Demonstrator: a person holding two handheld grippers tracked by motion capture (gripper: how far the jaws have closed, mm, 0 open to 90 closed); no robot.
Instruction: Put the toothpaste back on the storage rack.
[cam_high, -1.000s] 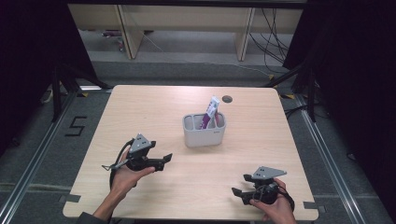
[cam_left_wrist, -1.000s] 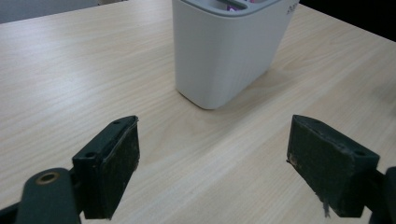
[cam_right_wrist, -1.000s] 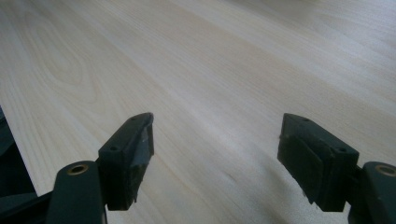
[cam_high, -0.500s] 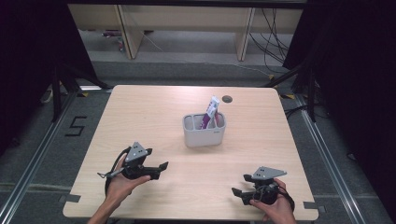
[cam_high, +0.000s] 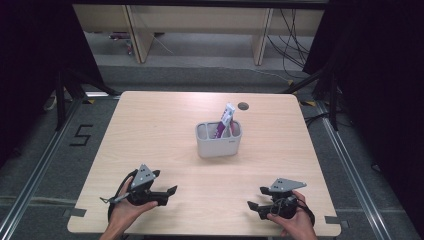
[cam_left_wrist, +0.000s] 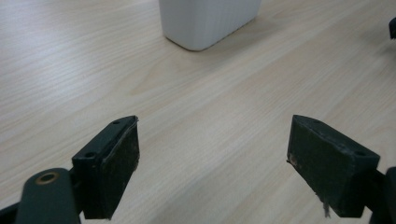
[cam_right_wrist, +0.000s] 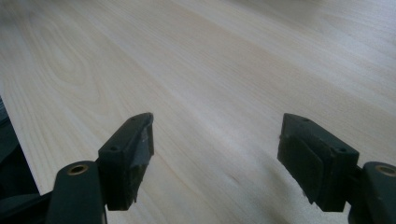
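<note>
A pale wooden table (cam_high: 150, 130) carries a white two-compartment holder (cam_high: 218, 140) near its middle, with a purple-and-white tube (cam_high: 224, 120) standing tilted in the holder's right compartment and a small dark round hole (cam_high: 243, 106) in the tabletop just behind the holder. Well in front of the holder and to its left, the left gripper (cam_high: 171, 192) rests low over the wood in a hand (cam_high: 127, 210), its jaws spread wide with nothing between them; the holder's ribbed base (cam_left_wrist: 205, 21) stands ahead of those jaws; well in front and to the holder's right, the right gripper (cam_high: 252, 206) sits by the near edge in the other hand (cam_high: 295, 222), jaws likewise wide and empty over bare wood.
</note>
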